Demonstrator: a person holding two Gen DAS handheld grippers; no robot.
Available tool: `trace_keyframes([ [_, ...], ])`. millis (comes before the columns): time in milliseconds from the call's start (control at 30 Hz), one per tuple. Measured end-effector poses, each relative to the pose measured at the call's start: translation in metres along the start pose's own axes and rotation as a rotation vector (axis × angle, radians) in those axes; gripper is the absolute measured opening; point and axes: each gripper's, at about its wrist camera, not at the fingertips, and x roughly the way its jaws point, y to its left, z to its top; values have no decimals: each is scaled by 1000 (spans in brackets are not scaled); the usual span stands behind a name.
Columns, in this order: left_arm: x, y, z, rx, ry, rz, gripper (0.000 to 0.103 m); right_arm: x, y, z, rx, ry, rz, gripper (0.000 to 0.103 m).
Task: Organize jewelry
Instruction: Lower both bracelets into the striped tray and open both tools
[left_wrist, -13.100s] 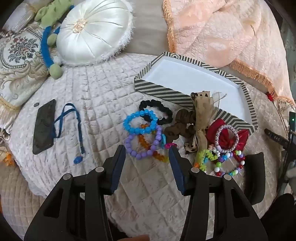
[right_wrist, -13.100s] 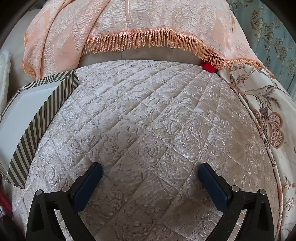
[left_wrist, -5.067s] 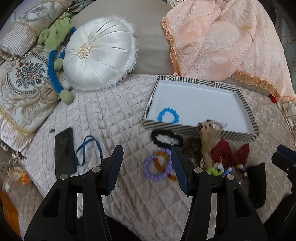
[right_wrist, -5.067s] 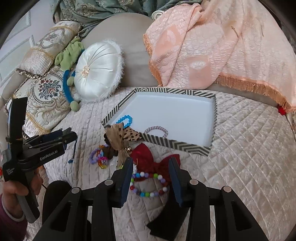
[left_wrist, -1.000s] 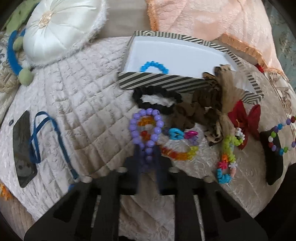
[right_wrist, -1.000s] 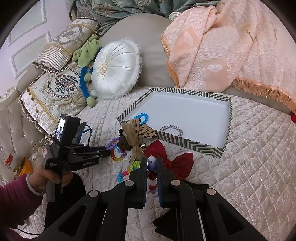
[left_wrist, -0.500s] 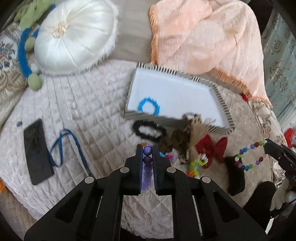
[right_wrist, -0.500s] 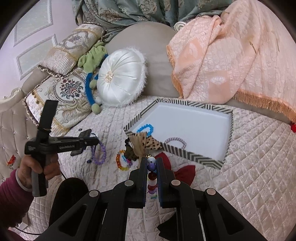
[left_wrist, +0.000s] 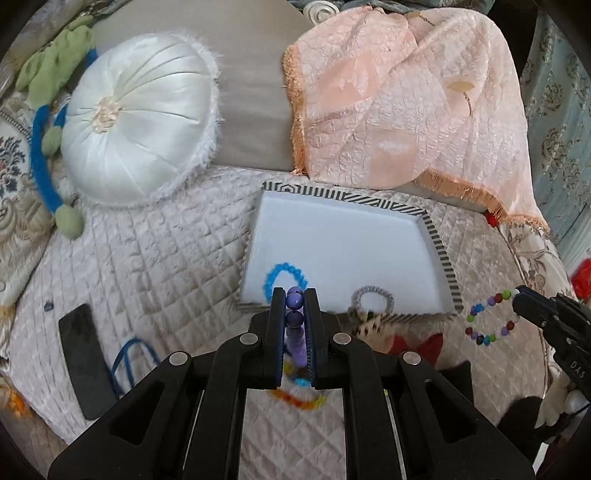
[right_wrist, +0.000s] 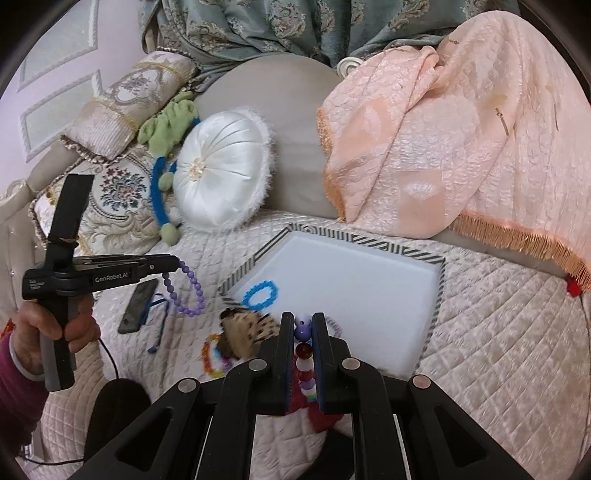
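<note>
Purple bead bracelet (left_wrist: 294, 301), pinched in the left gripper (left_wrist: 294, 306), hangs at the striped tray's (left_wrist: 441, 254) 7 o'clock edge. Tray holds blue bracelet (left_wrist: 283, 277) and grey bracelet (left_wrist: 372, 298); its far half bare. Right gripper (right_wrist: 303, 332) clamps multicolored bracelet (right_wrist: 303, 349).

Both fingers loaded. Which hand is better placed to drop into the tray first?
Probably right. The right gripper, shut on the multicolor bracelet, sits just off the tray rim. The left gripper, holding the purple bracelet, hangs farther out, over the quilt.
</note>
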Motion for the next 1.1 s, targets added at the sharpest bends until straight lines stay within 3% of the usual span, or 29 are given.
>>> trace_keyframes([
  [467,72,-36,42,35,58,1,8,75,-38,18,65,92,-21,9],
  [767,122,-52,40,36,147,-38,8,121,-58,7,166,168,26,9],
  [1100,164,-29,27,-6,228,29,8,149,-110,-22,233,281,-106,9],
])
